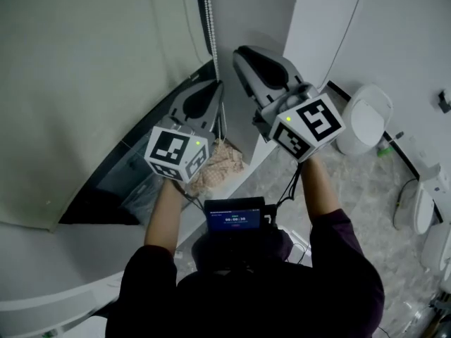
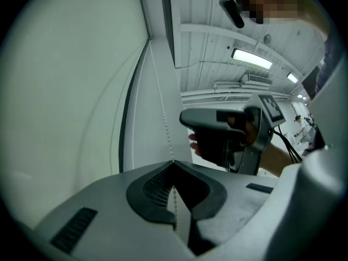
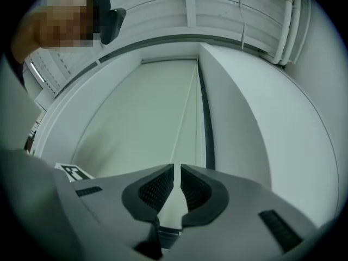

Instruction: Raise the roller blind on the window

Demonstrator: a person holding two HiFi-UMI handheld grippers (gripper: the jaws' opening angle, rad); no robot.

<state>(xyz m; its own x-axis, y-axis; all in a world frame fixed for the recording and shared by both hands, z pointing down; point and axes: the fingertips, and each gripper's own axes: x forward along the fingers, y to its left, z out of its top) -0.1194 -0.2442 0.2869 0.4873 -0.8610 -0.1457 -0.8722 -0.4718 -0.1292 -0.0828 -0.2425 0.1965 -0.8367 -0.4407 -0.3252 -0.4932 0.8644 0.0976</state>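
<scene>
Head view puts the roller blind (image 1: 84, 83) at the far left, its pale fabric covering most of the window, with a dark band of window glass (image 1: 116, 182) bare beneath it. By that, most of the raising looks left to do.

Next comes the left hand-held gripper (image 1: 217, 89), low beside the frame. Its own view shows the jaws closed on the bead chain (image 1: 207, 20), which runs down from above and into the pinch. The beads are small and smooth, so a hard downward pull could let them slip through the pads and waste the stroke. A pull angled away from the wall could also drag the chain sideways at the blind's top fitting and jam it.

The chain hangs as two close strands just right of that hand-held gripper. Taking the wrong strand would lower the blind, and catching both at once would probably lock it.

Furthest right and higher is the right hand-held gripper (image 1: 238, 56). Its jaws are drawn almost together, leaving only a thin slit. The chain's line leads toward that slit, but whether it is pinched there I cannot tell. If both hands hauled at once, they could fight each other.
</scene>
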